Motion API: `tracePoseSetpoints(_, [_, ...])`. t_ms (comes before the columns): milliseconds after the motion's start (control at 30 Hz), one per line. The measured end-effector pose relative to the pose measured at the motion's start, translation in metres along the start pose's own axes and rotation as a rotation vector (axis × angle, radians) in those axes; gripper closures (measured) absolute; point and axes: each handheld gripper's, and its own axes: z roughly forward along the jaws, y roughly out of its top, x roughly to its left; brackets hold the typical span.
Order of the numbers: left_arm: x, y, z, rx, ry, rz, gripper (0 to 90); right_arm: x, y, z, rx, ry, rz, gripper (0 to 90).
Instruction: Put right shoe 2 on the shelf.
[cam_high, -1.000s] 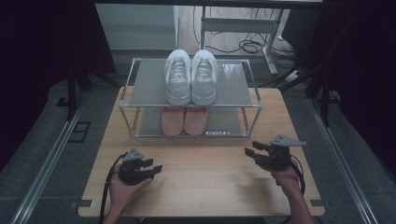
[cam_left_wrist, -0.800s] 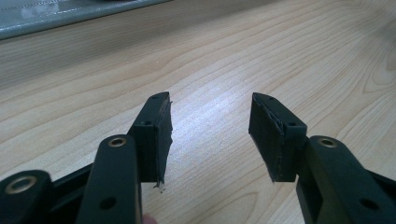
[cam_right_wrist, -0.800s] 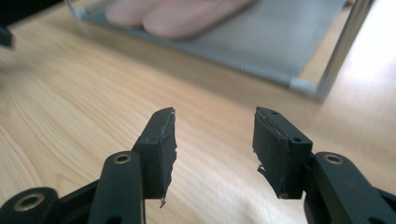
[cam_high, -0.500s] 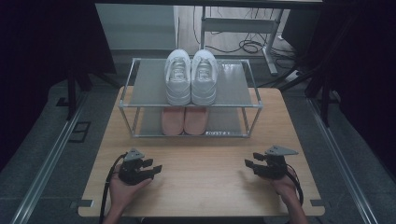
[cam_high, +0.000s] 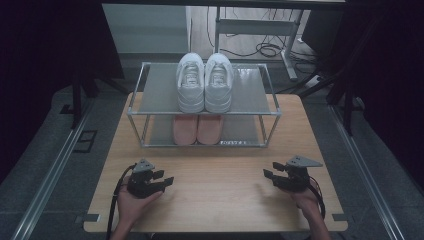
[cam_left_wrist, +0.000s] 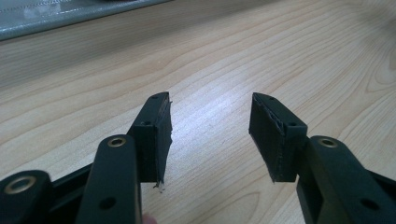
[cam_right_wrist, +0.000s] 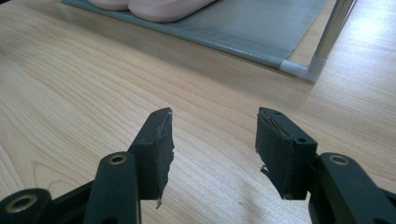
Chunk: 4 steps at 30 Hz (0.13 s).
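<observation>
Right gripper: jaws spread wide, nothing between them, having just been opening over bare table. Left gripper: jaws likewise wide and empty. Nearest things: the pink shoes on the lower shelf of the rack, at about 11 o'clock from the right gripper; white sneakers on the upper shelf. The pink shoes probably handle light and soft-walled; the heel rim likely offers the firmest hold.

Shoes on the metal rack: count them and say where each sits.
4. Two white sneakers sit side by side on the top shelf; two pink shoes sit side by side on the bottom shelf, partly hidden beneath it.
</observation>
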Motion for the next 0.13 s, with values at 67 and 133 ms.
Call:
tracePoseSetpoints(67, [0.0001, 0.0009, -0.0003, -0.002, 0.002, -0.007, 49.1, 0.0002, 0.0004, -0.001, -0.005, 0.002, 0.001, 46.0])
tracePoseSetpoints(133, [0.0006, 0.0018, 0.0, -0.004, 0.005, -0.011, 49.1, -0.0002, 0.0008, -0.0021, -0.01, 0.002, 0.0, 45.6])
